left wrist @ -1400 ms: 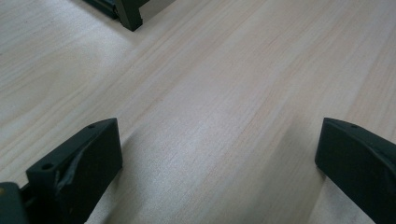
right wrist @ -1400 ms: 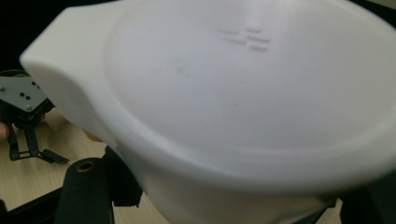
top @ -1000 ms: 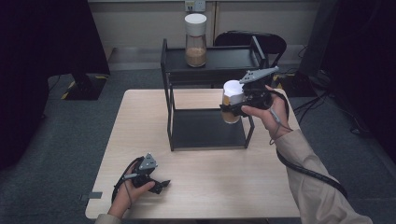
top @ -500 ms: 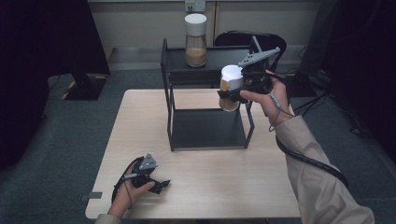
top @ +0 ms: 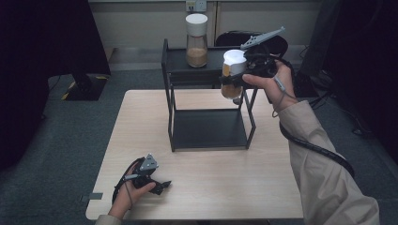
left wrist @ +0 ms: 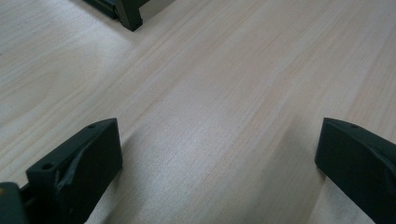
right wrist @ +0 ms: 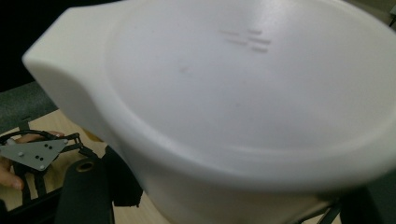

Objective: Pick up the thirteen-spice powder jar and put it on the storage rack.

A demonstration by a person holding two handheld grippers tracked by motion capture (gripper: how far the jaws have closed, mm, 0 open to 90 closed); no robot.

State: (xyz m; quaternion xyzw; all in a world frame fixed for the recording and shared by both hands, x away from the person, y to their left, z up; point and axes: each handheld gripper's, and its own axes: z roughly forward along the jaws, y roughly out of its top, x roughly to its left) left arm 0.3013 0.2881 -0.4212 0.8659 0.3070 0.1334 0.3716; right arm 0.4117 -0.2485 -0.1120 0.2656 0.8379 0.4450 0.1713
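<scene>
- Currently the right gripper point(top: 234, 77) is clamped on a white-lidded jar point(top: 232, 75) with tan contents, held in the air at the front right corner of the black two-tier rack point(top: 209, 110), about level with its top shelf.
- A second jar point(top: 196, 40) of the same kind stands upright on the top shelf, toward the back and left of the carried one.
- Step in hand, as a judgement: transfer of the carried jar onto the top shelf, beside the jar already there. The jar is not yet over the shelf surface.
- Next move calls for: enough height for the jar's base to clear the shelf's raised edge, a level carry inward over the shelf, an upright set-down apart from the second jar, then release.
- The left gripper point(top: 157, 185) rests on the wooden table point(top: 263, 187) near its front left corner, jaws spread wide with nothing but bare wood between them, as the left gripper view confirms point(left wrist: 215, 154).
- Hard to make out: in the right gripper view the white lid point(right wrist: 252, 107) sits so close that it is blurred, and the contact of the pads on the jar is hidden behind it.
- From the high view, the jar's lower part overlaps the rack's front post, so the gap between the jar and the frame cannot be judged.
</scene>
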